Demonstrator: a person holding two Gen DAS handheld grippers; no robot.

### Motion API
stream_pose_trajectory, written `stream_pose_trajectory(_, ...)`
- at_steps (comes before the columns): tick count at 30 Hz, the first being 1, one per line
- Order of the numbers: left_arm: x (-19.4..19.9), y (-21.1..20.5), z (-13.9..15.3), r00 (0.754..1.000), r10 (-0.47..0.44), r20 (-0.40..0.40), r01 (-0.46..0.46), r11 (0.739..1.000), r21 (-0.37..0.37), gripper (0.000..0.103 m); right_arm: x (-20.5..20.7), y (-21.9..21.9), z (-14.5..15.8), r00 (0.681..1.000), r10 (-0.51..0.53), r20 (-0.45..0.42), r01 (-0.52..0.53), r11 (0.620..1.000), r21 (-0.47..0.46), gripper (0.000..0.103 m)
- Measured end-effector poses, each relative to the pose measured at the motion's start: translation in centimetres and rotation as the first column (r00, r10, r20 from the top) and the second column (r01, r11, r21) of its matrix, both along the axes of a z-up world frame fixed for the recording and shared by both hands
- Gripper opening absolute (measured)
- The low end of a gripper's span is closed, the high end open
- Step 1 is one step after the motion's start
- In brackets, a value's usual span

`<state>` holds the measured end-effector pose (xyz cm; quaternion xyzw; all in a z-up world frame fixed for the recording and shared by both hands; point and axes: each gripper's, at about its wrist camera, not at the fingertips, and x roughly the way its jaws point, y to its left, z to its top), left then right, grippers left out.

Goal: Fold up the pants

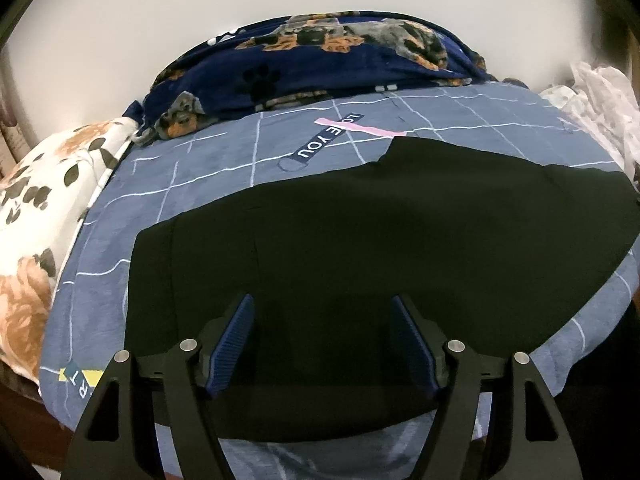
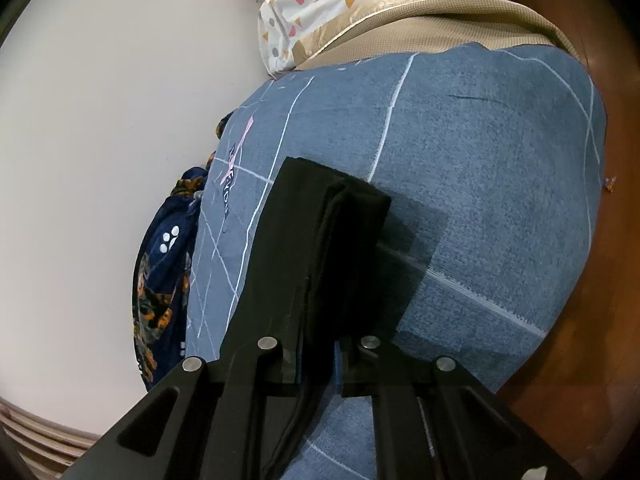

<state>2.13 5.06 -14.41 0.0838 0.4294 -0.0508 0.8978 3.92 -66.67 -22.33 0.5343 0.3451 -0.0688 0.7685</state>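
We see the black pants [image 1: 360, 240] spread flat across the blue grid-lined bedsheet [image 1: 200, 184], below its "LOVE YOU" print [image 1: 330, 136]. Our left gripper [image 1: 322, 344] hangs over the near part of the cloth with its blue ribbed pads [image 1: 234, 344] standing wide apart, nothing pinched between them. Our right gripper [image 2: 320, 364] is closed tight on a folded, layered end of the pants [image 2: 340, 240], which rises off the sheet. A navy dog-print blanket [image 1: 320, 60] is bunched at the far edge, with a floral pillow [image 1: 36, 216] left.
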Motion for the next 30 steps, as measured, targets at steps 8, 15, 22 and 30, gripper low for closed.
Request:
stream_pose_trajectory(8, -0.1, -0.2, 0.0, 1.0, 0.007, 0.01, -0.007, 0.999, 0.035, 0.074, 0.1, 0.4, 1.1, 1.0, 0.002, 0.016, -0.002, 1.0, -0.011, 0.01)
stream_pose_trajectory(15, 0.0, -0.1, 0.0, 1.0, 0.016, 0.008, -0.016, 0.999, 0.033, 0.075, 0.9, 1.8, 3.2, 0.998, 0.042, 0.054, -0.04, 0.998, -0.05, 0.011)
stream_pose_trajectory(22, 0.2, 0.2, -0.1, 0.999, 0.035, -0.003, -0.035, 0.999, 0.039, 0.075, 1.5, 2.9, 4.2, 0.996, 0.062, 0.071, -0.057, 0.996, -0.065, 0.011)
stream_pose_trajectory(30, 0.3, 0.4, -0.2, 0.999, 0.041, -0.009, -0.04, 0.998, 0.041, 0.076, 1.2, 2.3, 3.4, 0.998, 0.03, 0.054, -0.027, 0.998, -0.055, 0.01)
